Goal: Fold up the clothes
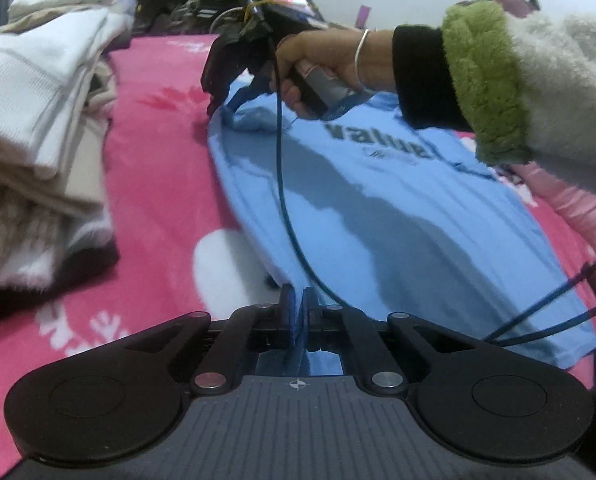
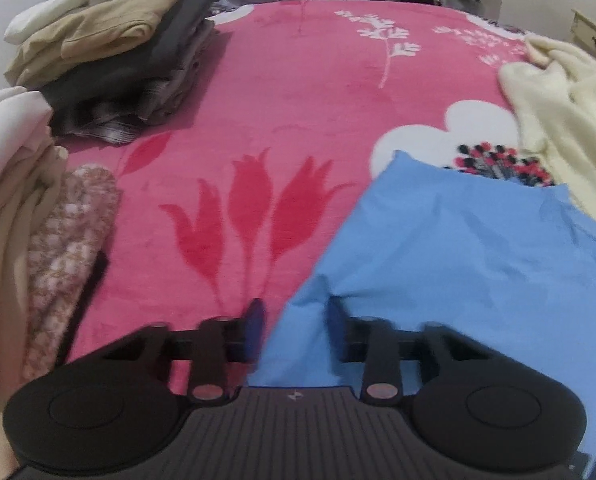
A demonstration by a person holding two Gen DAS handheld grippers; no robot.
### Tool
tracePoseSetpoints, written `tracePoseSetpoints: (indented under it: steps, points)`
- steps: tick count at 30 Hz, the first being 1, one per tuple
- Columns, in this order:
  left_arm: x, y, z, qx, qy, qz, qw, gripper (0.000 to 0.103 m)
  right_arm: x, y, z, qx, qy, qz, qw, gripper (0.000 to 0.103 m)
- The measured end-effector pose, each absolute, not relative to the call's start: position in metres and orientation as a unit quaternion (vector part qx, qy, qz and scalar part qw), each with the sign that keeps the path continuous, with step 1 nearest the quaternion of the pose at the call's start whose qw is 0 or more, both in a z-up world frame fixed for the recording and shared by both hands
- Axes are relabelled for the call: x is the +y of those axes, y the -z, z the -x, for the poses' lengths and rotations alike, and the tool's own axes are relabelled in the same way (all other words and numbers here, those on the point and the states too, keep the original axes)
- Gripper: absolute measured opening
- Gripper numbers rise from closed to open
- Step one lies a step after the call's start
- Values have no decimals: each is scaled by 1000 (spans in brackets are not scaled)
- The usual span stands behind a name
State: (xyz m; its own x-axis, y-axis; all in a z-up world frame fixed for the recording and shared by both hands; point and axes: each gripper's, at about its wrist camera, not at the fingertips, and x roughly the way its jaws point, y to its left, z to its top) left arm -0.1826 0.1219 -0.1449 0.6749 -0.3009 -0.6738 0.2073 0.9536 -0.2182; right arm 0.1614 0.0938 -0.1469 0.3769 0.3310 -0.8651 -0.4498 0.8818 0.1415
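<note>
A light blue T-shirt (image 1: 378,208) with dark lettering lies spread on the pink flowered blanket (image 1: 157,160). My left gripper (image 1: 298,304) is shut on the shirt's near hem, and a thin fold of blue cloth shows between its pads. A hand (image 1: 318,60) holds my right gripper (image 1: 221,106) at the shirt's far corner, where the cloth is bunched. In the right wrist view, the right gripper (image 2: 293,320) has its fingers apart, and the shirt's edge (image 2: 458,260) lies in the gap between them.
Stacks of folded white and beige clothes (image 1: 37,100) rise at the left. The same piles (image 2: 109,52) are seen from the right wrist, with a cream garment (image 2: 558,120) at the right. A dark cable (image 1: 281,200) hangs across the shirt. A fluffy sleeve (image 1: 538,80) fills the upper right.
</note>
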Motion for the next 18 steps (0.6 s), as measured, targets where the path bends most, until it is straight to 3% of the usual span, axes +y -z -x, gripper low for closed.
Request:
tracePoseSetpoints:
  steps: [2,5,18]
  points:
    - [122,140,177,371,157,79,912,2,84,146,-167,517,-235,37,822,9]
    - [115,134,168,362,186,96,909,2,61,141,-176,533,-237,-21,812,3]
    - [61,119,129,332,313,120,882,2,-26,86,-184,480,-227,-9,848,3]
